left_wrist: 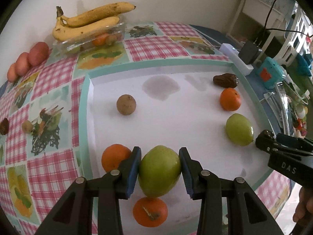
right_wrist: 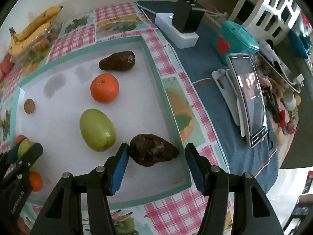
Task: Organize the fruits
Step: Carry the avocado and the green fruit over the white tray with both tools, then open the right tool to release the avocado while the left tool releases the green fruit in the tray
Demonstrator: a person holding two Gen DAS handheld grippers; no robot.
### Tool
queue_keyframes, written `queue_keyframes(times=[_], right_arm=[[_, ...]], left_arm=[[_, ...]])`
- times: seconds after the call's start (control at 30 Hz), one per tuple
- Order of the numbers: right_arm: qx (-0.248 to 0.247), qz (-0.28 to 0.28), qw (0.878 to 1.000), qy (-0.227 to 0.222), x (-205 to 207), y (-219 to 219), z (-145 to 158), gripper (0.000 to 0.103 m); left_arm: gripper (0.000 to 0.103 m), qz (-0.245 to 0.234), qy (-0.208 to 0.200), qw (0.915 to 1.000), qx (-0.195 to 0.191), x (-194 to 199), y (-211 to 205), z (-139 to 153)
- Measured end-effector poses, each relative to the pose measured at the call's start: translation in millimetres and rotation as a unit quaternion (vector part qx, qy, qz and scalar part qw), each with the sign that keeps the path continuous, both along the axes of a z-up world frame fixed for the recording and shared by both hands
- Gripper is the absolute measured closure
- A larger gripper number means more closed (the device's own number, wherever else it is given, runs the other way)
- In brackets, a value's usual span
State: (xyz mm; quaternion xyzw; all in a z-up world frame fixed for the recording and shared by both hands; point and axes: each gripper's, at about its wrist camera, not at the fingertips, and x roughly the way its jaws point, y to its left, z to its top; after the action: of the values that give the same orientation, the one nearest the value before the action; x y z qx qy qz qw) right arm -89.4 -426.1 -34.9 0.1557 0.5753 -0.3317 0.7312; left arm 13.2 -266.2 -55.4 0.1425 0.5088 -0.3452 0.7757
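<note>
A tabletop (right_wrist: 207, 105) was covered by a pink checked cloth (left_wrist: 49, 168) with a blue cloth (right_wrist: 221, 117) beside it. A white power strip (right_wrist: 176, 29) carrying a black adapter (right_wrist: 185, 15) was seen there, near a teal box (right_wrist: 234, 39). A phone (right_wrist: 248, 101) was propped upright on a white stand (right_wrist: 225, 86).

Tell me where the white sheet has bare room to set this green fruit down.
The widest bare patch is mid-sheet, between the small brown fruit and the orange. The near-left corner is crowded: the left gripper holds the green fruit between two more oranges. The right edge is lined with fruit.
</note>
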Motion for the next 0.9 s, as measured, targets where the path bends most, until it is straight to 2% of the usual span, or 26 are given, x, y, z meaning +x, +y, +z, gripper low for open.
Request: queue_keyframes(times=[0.27,0.53,0.9], right_arm=[[-0.003,0.017,1.000,-0.005,2.3,5.4,5.6,0.042],[0.001,0.039,0.999,-0.024,11.4,13.5,13.1,0.042],[0.017,0.031,0.999,-0.032,7.2,3.0,8.6,0.042]], left_arm=[[0.061,0.026,-0.003,0.9995,0.016,10.1,7.1,-1.7],[0.061,0.029,-0.004,0.9994,0.020,10.4,5.2,-1.9],[0.059,0.043,0.028,0.9986,0.006,13.9,11.6,0.3]])
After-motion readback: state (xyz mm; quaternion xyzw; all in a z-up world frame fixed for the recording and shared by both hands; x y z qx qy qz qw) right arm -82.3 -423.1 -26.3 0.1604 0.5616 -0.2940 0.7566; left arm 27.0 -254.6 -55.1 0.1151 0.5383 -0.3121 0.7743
